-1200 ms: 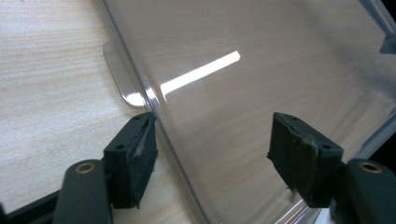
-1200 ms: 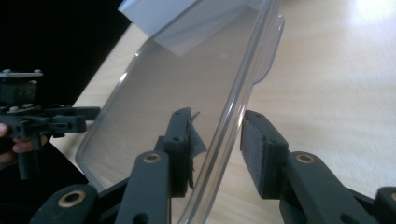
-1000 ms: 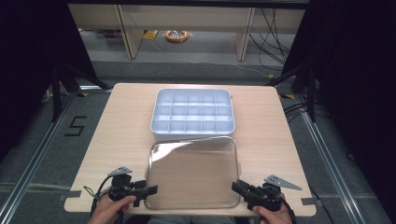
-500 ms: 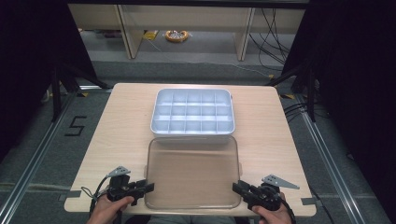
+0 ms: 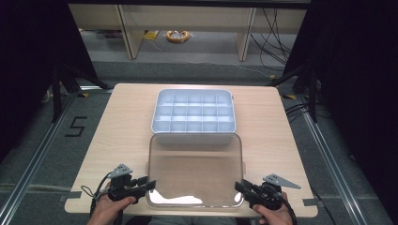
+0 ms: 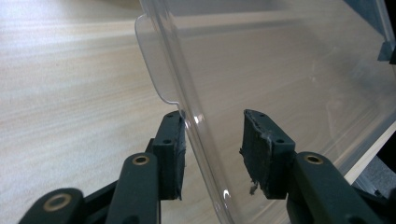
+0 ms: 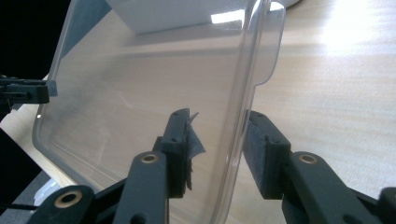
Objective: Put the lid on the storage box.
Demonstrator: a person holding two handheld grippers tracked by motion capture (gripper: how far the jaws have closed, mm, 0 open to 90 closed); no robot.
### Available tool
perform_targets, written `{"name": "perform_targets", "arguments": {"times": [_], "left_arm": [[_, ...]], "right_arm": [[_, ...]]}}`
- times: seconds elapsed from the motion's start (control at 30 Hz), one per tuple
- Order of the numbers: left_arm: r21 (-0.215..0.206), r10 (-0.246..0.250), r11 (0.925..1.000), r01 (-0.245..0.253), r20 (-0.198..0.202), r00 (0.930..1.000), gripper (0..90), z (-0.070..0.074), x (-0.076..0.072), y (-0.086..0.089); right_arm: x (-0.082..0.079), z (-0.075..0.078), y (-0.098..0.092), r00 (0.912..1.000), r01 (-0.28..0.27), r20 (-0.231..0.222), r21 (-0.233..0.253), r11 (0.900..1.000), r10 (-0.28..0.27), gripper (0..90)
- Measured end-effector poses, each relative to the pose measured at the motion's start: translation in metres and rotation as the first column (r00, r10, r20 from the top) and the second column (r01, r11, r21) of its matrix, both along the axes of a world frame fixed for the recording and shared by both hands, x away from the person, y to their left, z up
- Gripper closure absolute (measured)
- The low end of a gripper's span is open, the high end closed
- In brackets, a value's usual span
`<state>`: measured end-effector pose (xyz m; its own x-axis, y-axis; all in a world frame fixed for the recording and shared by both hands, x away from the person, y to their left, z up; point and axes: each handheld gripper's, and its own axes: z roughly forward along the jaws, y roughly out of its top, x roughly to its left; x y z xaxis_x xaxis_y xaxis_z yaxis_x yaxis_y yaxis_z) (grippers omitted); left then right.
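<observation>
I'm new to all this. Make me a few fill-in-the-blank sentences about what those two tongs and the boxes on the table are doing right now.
1. The left tongs and the right tongs each straddle an edge of the clear ____.
2. Behind the clear lid sits a white tray divided into many ____.
3. Both things rest on a light ____ table.
4. In both gripper views, the jaws stand ____, a gap showing beside the lid's edge.

Missing words: lid; compartments; wooden; open
</observation>
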<state>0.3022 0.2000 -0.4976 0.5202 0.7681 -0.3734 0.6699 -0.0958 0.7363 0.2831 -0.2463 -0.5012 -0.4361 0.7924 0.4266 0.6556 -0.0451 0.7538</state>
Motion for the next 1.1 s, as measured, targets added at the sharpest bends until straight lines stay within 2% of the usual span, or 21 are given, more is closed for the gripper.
{"name": "perform_targets", "arguments": {"times": [0.03,0.07,0.13,0.3,0.37,0.5,0.53,0.6,0.67,0.7,0.73,0.8,0.83,0.87,0.9,0.93,0.97,1.0,1.03,1.07,1.1], "left_arm": [[-0.019,0.005,0.9998,-0.005,-0.009,1.0,58.9,0.0,0.0,0.0],[-0.03,0.008,0.9995,-0.008,-0.011,0.9999,59.1,0.002,0.002,0.001],[-0.026,0.005,0.9996,-0.005,-0.005,1.0,59.1,0.003,0.002,0.001],[-0.024,0.011,0.9997,-0.01,0.022,0.9997,60.4,0.009,0.007,0.0],[-0.024,0.015,0.9996,-0.014,0.025,0.9996,60.6,0.011,0.009,0.0],[-0.025,0.023,0.9995,-0.022,0.032,0.9992,60.7,0.013,0.015,-0.001],[-0.023,0.024,0.9994,-0.024,0.038,0.999,60.8,0.013,0.016,-0.001],[-0.015,0.025,0.9996,-0.025,0.044,0.9987,60.8,0.015,0.019,0.0],[-0.026,0.036,0.999,-0.035,0.05,0.9981,61.4,0.02,0.024,0.0],[-0.016,0.041,0.9991,-0.041,0.057,0.9975,61.3,0.022,0.025,0.0],[-0.012,0.039,0.9992,-0.038,0.059,0.9975,61.2,0.024,0.027,0.0],[-0.011,0.046,0.9989,-0.045,0.067,0.9967,61.2,0.026,0.028,0.0],[-0.025,0.028,0.9994,-0.025,0.095,0.9951,61.2,0.027,0.032,0.0],[-0.013,0.048,0.9988,-0.048,0.079,0.9957,61.1,0.031,0.032,0.0],[-0.016,0.052,0.9986,-0.051,0.081,0.9953,61.0,0.033,0.035,0.0],[-0.015,0.063,0.998,-0.062,0.092,0.9937,61.0,0.037,0.04,0.0],[-0.015,0.063,0.998,-0.062,0.092,0.9937,61.1,0.037,0.04,0.0],[-0.011,0.062,0.9981,-0.061,0.1,0.9931,61.1,0.039,0.043,0.0],[-0.011,0.068,0.9976,-0.068,0.102,0.9924,61.2,0.042,0.045,-0.001],[-0.017,0.059,0.9982,-0.057,0.134,0.9892,61.1,0.045,0.053,-0.001],[-0.017,0.059,0.9982,-0.057,0.134,0.9892,61.0,0.045,0.053,-0.001]], "right_arm": [[-0.002,0.002,0.003,0.9993,0.018,-0.034,0.033,0.999,-0.016,62.8],[0.003,0.002,0.001,1.0,0.0,-0.005,0.011,1.0,0.0,61.9],[0.003,0.003,0.003,0.9997,0.018,-0.015,0.013,1.0,-0.017,61.8],[0.01,0.005,0.002,0.9998,0.007,0.016,-0.008,1.0,-0.007,61.8],[0.01,0.008,0.005,0.9994,0.033,-0.011,0.014,0.999,-0.032,61.8],[0.017,0.01,0.003,0.9993,0.013,0.034,-0.023,1.0,-0.012,61.8],[0.017,0.013,0.005,0.9995,0.032,0.0,0.002,0.999,-0.032,61.9],[0.022,0.011,0.004,0.9993,0.018,0.032,-0.015,1.0,-0.018,61.9],[0.026,0.013,0.005,0.9996,0.018,0.022,-0.014,1.0,-0.017,61.9],[0.025,0.015,0.008,0.999,0.039,-0.021,-0.005,0.999,-0.039,61.9],[0.029,0.014,0.006,0.9993,0.017,0.032,-0.011,1.0,-0.017,61.9],[0.031,0.015,0.006,0.9992,0.021,0.034,-0.024,0.999,-0.02,61.9],[0.032,0.016,0.007,0.9994,0.029,0.019,0.003,1.0,-0.029,62.0],[0.035,0.016,0.007,0.9989,0.028,0.036,0.003,1.0,-0.028,62.0],[0.034,0.02,0.01,0.9986,0.051,-0.015,0.041,0.998,-0.051,61.8],[0.043,0.019,0.007,0.9987,0.033,0.039,0.015,0.999,-0.033,61.7],[0.043,0.019,0.007,0.9987,0.033,0.039,0.015,0.999,-0.033,61.7],[0.043,0.022,0.01,0.9987,0.051,-0.002,0.04,0.998,-0.051,61.7],[0.05,0.023,0.01,0.9983,0.047,0.032,0.023,0.999,-0.047,61.7],[0.052,0.025,0.01,0.9982,0.048,0.034,0.028,0.998,-0.049,61.6],[0.052,0.025,0.01,0.9982,0.048,0.034,0.028,0.998,-0.049,61.6]]}}
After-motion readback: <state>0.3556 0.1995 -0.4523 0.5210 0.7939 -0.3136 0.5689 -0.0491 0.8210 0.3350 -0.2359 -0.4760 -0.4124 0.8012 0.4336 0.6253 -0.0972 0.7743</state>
